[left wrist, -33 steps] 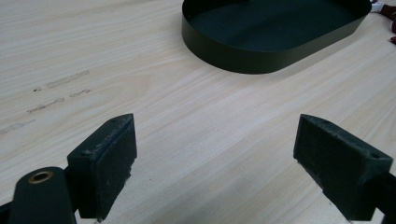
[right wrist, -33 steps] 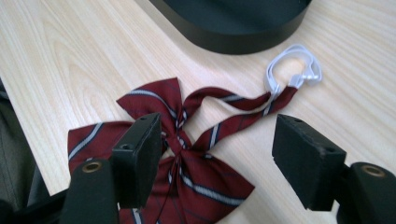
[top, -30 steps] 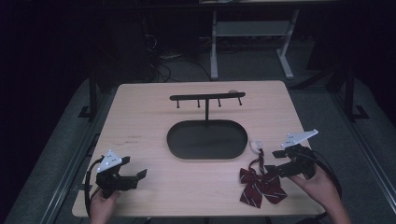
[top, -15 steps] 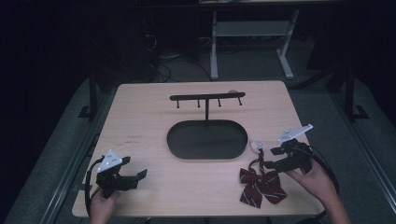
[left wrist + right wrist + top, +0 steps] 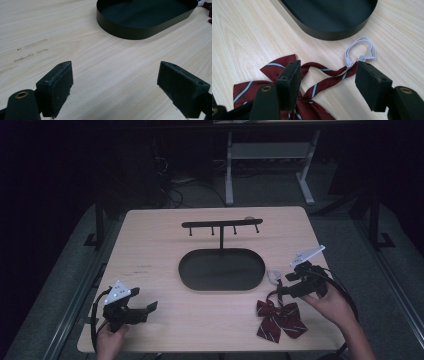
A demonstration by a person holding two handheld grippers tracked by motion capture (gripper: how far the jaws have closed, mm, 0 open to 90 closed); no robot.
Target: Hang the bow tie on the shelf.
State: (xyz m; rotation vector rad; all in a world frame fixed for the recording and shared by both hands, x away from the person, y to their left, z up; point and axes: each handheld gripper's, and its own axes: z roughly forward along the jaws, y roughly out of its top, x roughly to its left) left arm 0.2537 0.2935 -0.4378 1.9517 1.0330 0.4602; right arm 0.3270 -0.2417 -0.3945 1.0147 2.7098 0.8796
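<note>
My left hand-held gripper [image 5: 150, 307] sits low at the near left corner of the surface [image 5: 150, 255], jaws spread wide, nothing between them, only bare wood ahead in the left gripper view. Middle: black oval tray [image 5: 221, 269] with a thin stand rising from it, its hook bar [image 5: 221, 224] across the top, hooks bare.

Right of the tray, near edge: dark red striped bow tie [image 5: 280, 318] lying flat, its strap [image 5: 322, 77] running up to a white elastic loop [image 5: 362, 50] just beside the tray wall. My right hand-held gripper [image 5: 325, 80] hangs over the strap, jaws spread but just been closing in a bit; the strap lies between them, pads not pressing yet.

Risks, as I judge it: strap is thin and flat on the wood, so the pads may scrape past it or catch one layer only. Grabbing too near the loop could let the elastic stretch and slip. Lifting could drag the loop against the tray wall.

Surface: pale wood grain, faint scuffs at left. Room: dark, grey floor, white frame legs and cables behind.
</note>
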